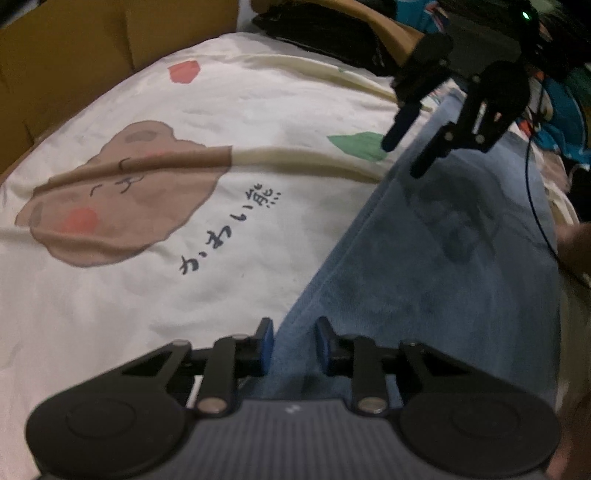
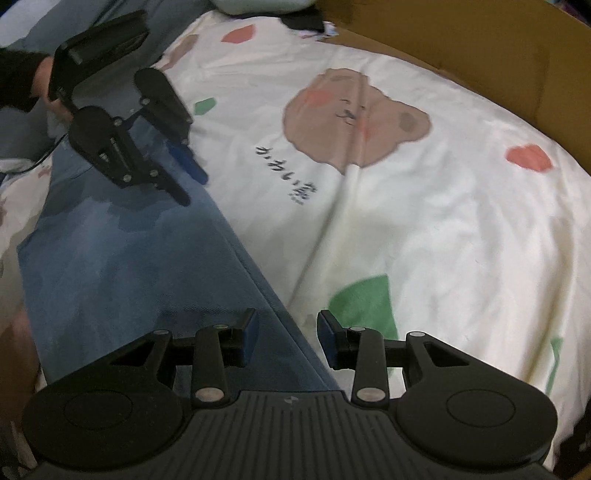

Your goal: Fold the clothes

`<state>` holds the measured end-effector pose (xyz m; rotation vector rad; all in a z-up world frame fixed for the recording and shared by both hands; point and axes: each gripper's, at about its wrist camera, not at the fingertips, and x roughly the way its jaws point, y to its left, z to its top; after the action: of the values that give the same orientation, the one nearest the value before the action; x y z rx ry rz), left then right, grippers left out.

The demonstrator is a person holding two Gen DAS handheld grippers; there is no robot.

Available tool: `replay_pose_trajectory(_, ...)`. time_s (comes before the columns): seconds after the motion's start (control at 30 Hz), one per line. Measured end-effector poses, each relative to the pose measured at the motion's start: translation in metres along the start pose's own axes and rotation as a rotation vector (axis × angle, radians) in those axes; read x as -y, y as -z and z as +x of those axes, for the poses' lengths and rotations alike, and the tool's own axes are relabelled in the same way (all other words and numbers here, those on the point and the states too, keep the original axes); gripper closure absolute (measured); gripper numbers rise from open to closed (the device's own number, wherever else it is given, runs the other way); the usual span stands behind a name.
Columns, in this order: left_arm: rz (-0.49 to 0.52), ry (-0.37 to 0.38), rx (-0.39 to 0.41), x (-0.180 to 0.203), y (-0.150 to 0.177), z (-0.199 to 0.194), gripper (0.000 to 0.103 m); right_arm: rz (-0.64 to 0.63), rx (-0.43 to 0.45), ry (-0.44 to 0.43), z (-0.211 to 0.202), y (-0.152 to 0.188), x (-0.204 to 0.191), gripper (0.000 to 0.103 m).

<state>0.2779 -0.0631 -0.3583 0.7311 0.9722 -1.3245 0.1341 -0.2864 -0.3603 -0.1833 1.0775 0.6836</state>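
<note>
A blue garment (image 1: 443,277) (image 2: 129,277) lies flat as a long strip on a cream bear-print bedsheet (image 1: 147,288) (image 2: 443,240). My left gripper (image 1: 294,332) is open and low over the near end, its fingers straddling the garment's left edge. In the right wrist view the left gripper (image 2: 194,190) appears at the upper left, open above the cloth. My right gripper (image 2: 288,325) is open over the opposite end, fingers either side of the garment's long edge. From the left wrist view the right gripper (image 1: 403,159) hovers open at the upper right. Neither holds cloth.
A cardboard wall (image 1: 74,55) (image 2: 461,44) borders the bed's far side. A dark bag and a wooden chair frame (image 1: 369,22) stand past the bed, beside a pile of blue clothes (image 1: 565,122). A black cable (image 1: 535,206) trails beside the garment. A dark sleeve (image 2: 18,81) shows behind the left gripper.
</note>
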Motion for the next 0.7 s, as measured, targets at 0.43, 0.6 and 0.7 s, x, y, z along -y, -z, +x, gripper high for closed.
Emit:
replay_pose_trajectory(0.43, 0.031, -0.014, 0.005, 0.0, 0.001, -0.003, 0.079, -0.063, -0.028, -0.039, 0.011, -0.002, -0.006, 0.086)
replay_pose_trajectory(0.6, 0.031, -0.018, 0.01, -0.001, 0.001, -0.005, 0.079, -0.108, -0.024, -0.089, 0.006, -0.007, -0.01, 0.089)
replay_pose_trajectory(0.7, 0.018, 0.002, 0.016, -0.005, 0.0, -0.005, 0.08, -0.13, -0.038, -0.133, 0.008, -0.009, -0.012, 0.089)
